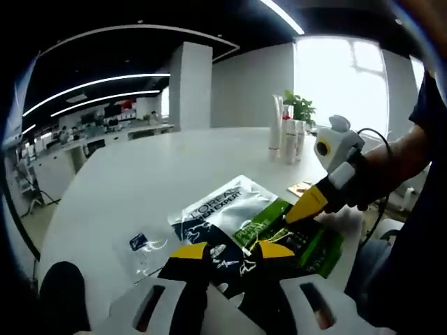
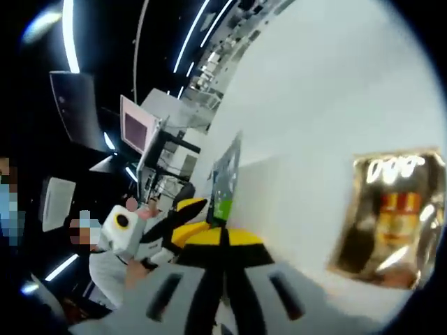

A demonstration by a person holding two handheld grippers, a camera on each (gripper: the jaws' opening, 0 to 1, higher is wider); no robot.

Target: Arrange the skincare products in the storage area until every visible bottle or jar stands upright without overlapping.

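A fan of flat sachets hangs just over the white table [image 1: 140, 174]: a silver and dark-blue sachet [image 1: 223, 206] and a green sachet [image 1: 307, 244]. My left gripper [image 1: 232, 251] stands open, its yellow-tipped jaws on either side of the dark sachet's near end. My right gripper [image 1: 307, 204] reaches in from the right and pinches the green sachet's edge. In the right gripper view my right gripper [image 2: 223, 241] is shut on the sachets [image 2: 227, 178], seen edge-on. The left gripper [image 2: 183, 220] sits just left of them. Several white bottles [image 1: 286, 136] stand upright at the far edge.
A gold foil sachet [image 2: 394, 216] lies flat on the table, also seen as a small gold sachet [image 1: 300, 188] beyond the green one. A clear plastic bag [image 1: 143, 244] with a blue label lies at the near left. A plant [image 1: 302, 108] stands behind the bottles. A person's arm [image 1: 401, 160] holds the right gripper.
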